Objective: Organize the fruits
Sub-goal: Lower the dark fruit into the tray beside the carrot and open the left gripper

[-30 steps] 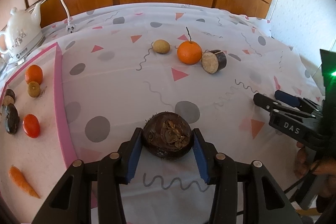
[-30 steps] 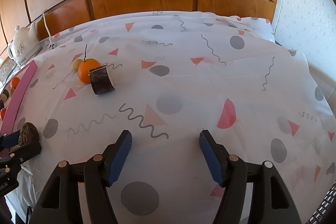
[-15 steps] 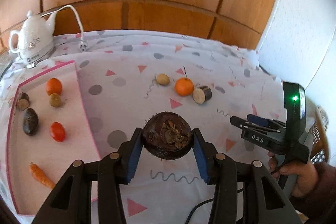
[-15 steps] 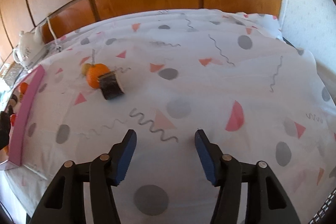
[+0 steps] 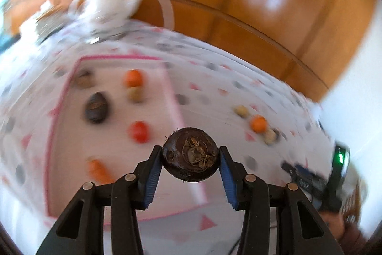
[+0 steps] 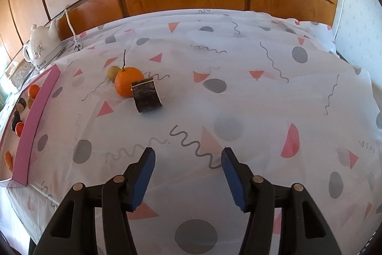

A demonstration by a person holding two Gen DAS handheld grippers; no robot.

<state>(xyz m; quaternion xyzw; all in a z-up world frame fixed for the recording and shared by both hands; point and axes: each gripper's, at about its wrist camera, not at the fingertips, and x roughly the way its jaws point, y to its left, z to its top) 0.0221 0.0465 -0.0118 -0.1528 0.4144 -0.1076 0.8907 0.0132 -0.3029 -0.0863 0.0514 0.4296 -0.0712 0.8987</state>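
- We see a patterned cloth point(image 6: 238, 92) over the tabletop.
- Our left gripper point(image 5: 190, 157) clamps a dark round fruit point(image 5: 190, 157) above the pink-edged tray point(image 5: 172, 97).
- Our right gripper point(image 6: 187, 175) is wide, holding nothing.

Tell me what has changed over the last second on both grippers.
The left gripper, jaws clamped on the dark round fruit throughout, lifted it off the tablecloth and swung left; it now hangs over the pink-edged tray. The right gripper shifted only slightly and stays open and empty. The orange, small yellowish fruit and cut dark piece have not moved.
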